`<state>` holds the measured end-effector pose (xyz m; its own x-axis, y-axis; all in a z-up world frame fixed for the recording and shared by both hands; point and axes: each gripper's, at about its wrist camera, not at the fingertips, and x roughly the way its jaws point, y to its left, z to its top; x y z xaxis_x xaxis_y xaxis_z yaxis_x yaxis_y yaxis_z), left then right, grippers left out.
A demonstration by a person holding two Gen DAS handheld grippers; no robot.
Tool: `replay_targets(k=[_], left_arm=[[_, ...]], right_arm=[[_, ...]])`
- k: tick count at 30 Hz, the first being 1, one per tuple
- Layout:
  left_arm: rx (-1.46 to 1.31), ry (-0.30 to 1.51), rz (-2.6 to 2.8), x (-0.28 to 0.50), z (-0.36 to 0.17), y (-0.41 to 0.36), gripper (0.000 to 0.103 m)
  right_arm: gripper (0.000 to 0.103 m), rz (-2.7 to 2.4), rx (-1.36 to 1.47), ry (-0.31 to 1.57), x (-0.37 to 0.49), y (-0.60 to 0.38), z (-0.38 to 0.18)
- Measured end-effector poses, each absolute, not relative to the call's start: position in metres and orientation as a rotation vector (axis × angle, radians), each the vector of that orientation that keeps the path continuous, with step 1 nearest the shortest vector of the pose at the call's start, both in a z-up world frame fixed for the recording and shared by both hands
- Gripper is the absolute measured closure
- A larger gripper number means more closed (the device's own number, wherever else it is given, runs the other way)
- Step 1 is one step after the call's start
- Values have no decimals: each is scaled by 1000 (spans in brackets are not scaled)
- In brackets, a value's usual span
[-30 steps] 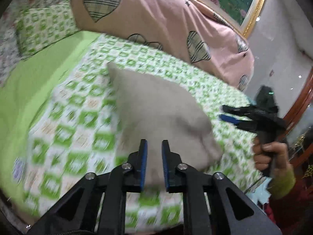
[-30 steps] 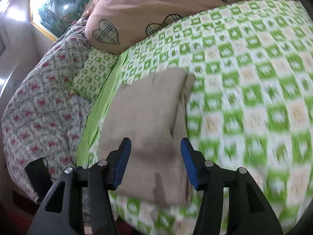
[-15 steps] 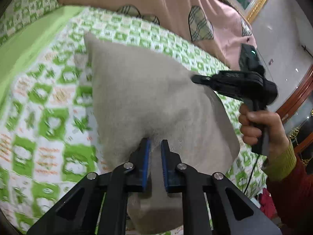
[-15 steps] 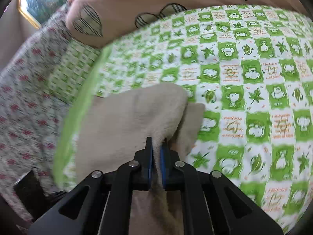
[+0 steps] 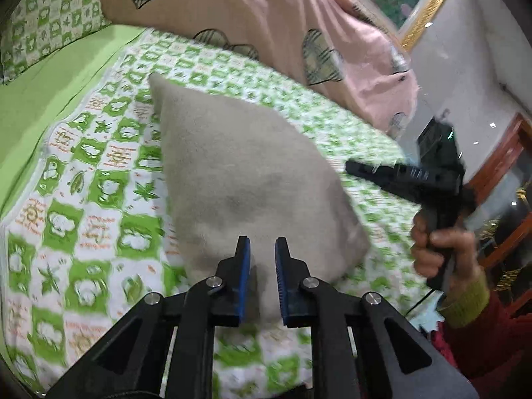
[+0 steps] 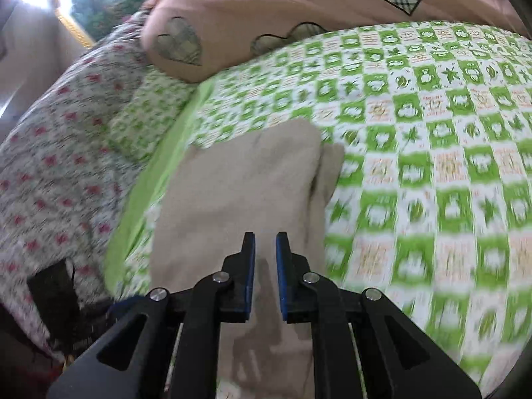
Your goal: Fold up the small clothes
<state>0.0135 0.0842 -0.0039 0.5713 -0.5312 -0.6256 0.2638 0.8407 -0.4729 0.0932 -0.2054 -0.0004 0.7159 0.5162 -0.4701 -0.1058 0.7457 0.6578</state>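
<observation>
A: Where's the cloth (image 5: 239, 173)?
B: Flat on the green checked sheet (image 5: 99, 199), folded, below the pink quilt (image 5: 266, 16).
A: Left gripper (image 5: 262, 249)?
B: Narrow gap, gripping nothing, over the cloth's near edge.
A: Right gripper (image 6: 265, 242)?
B: The same: slightly parted, empty, above the cloth (image 6: 239, 193).

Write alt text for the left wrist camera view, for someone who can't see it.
The left tongs hover slightly open over a folded beige garment on a green-checked bedsheet. At right, a hand holds the right tongs beside a pink heart-patterned quilt.
</observation>
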Motion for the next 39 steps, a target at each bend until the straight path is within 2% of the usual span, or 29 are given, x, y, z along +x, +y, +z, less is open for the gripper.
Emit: replay_targets(k=[4, 7, 11, 15, 18, 22, 30, 33, 35, 39], left_arm=[[-322, 846, -539, 7, -6, 71, 77], [-271, 919, -481, 10, -29, 65, 78], [-401, 953, -497, 12, -60, 79, 79], [-399, 963, -482, 9, -57, 75, 78], [-398, 965, -468, 4, -60, 75, 78], [-439, 956, -467, 1, -66, 79, 79], [-362, 977, -426, 1, -56, 67, 78], [-357, 945, -423, 6, -33, 70, 67], [-366, 891, -399, 10, -13, 77, 50], [-405, 805, -423, 41, 19, 88, 49]], right_arm=[[90, 463, 656, 725, 69, -185, -10], [90, 426, 598, 802, 68, -170, -24], [91, 304, 460, 916, 62, -161, -51], [94, 313, 542, 897, 62, -178, -59], [90, 289, 483, 874, 55, -169, -43], [90, 294, 368, 889, 53, -153, -46], [90, 305, 453, 893, 48, -168, -53], [90, 318, 494, 862, 43, -172, -40], [89, 314, 523, 818, 45, -178, -28], [89, 325, 605, 736, 60, -194, -8]])
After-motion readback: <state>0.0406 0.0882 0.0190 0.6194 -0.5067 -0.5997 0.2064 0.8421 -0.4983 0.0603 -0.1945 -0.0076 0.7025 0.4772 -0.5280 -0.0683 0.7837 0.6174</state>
